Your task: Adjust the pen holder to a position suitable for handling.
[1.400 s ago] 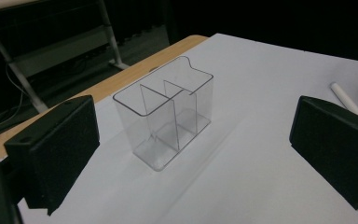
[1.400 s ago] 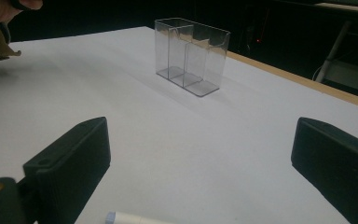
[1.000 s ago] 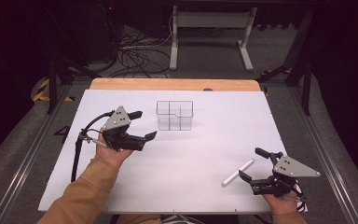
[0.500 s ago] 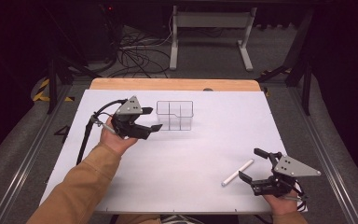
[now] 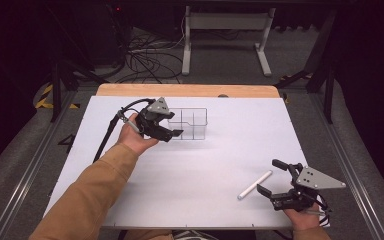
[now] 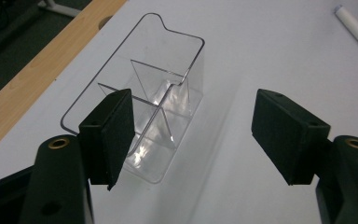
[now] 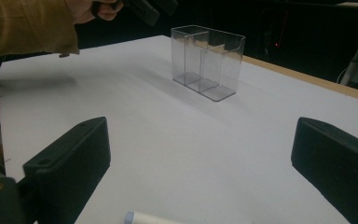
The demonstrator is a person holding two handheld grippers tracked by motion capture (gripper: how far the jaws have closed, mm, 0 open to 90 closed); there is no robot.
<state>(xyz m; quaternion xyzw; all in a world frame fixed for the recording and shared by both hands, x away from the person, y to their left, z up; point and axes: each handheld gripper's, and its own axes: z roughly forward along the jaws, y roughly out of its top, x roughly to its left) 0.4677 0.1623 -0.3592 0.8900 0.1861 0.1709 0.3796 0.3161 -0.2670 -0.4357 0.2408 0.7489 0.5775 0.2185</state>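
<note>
Approach step: left gripper (image 5: pixel 172 134), jaws apart and just narrowed with nothing between them, nears the clear divided container (image 5: pixel 192 123) at upper centre. Straddle one wall squarely before closing; right gripper (image 5: pixel 275 187) waits open.

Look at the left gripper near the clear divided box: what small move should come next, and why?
Probably ease the left gripper forward so its open jaws straddle the clear box's near wall. One jaw already overlaps that end of the box, the other stands over bare table, and nothing is gripped yet.

One clear organizer (image 5: pixel 190 122), one white marker (image 5: pixel 254 185), two tools.
</note>
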